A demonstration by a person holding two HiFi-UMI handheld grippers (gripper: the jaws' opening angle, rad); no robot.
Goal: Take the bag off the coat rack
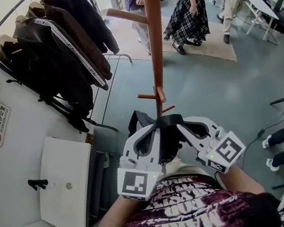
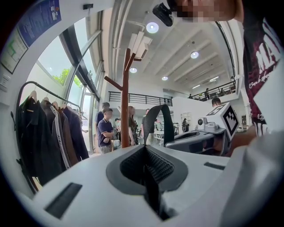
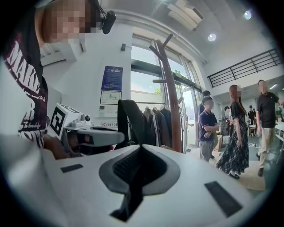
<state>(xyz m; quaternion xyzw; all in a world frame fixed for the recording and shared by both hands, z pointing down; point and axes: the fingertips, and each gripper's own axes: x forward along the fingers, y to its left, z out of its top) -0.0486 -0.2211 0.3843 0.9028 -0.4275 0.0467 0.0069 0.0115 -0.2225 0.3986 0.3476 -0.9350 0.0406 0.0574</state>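
We are looking at the bag (image 1: 166,145), black, sitting right against the coat rack (image 1: 157,37), on our side of its pole and just under the lower pegs (image 1: 149,96) in the head view. Its strap (image 1: 138,118) is showing on both sides of the pole. We are not able to tell whether it is hanging on a peg.

Our left claw (image 2: 144,155) is clamping the strap just left of the coat rack, jaws pressed together, black webbing rising right past the tips. Our right claw (image 3: 140,150) is clamping the strap just right of the coat rack, jaws together too. Both claws are pointing in at the pole, tips near each other.

Dark jackets (image 1: 61,48) are hanging on a rail well left of the coat rack. People (image 1: 185,11) are standing beyond the coat rack.
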